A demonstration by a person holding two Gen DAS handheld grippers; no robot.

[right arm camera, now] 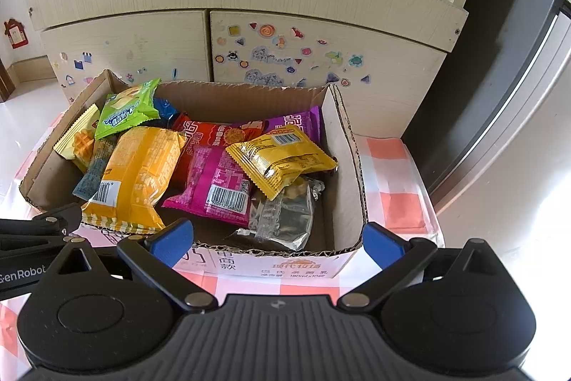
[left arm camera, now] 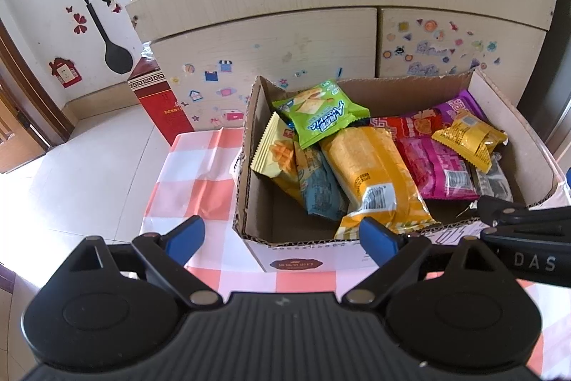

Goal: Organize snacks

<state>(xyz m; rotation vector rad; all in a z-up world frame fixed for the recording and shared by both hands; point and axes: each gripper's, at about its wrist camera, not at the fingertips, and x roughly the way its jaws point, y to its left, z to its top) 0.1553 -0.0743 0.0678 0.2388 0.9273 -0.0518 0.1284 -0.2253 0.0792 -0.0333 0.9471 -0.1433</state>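
An open cardboard box point(left arm camera: 249, 116) point(right arm camera: 348, 145) stands on a checked cloth and holds several snack packets: a green one point(left arm camera: 321, 113) point(right arm camera: 128, 111) at the far left, a big orange one point(left arm camera: 367, 170) point(right arm camera: 139, 174), a magenta one point(left arm camera: 439, 170) point(right arm camera: 217, 181), a yellow one point(left arm camera: 467, 138) point(right arm camera: 282, 159) and a silver one point(right arm camera: 285, 213). My left gripper point(left arm camera: 282, 238) is open and empty at the box's near left edge. My right gripper point(right arm camera: 278, 240) is open and empty at the near right edge.
A beige cabinet point(left arm camera: 271, 41) point(right arm camera: 321, 59) with stickers and a cluttered shelf stands right behind the box. A red carton point(left arm camera: 160, 102) stands on the floor to the left. A dark fridge side point(right arm camera: 506, 59) rises at the right. The orange-and-white checked cloth point(left arm camera: 200, 174) point(right arm camera: 396, 181) covers the table.
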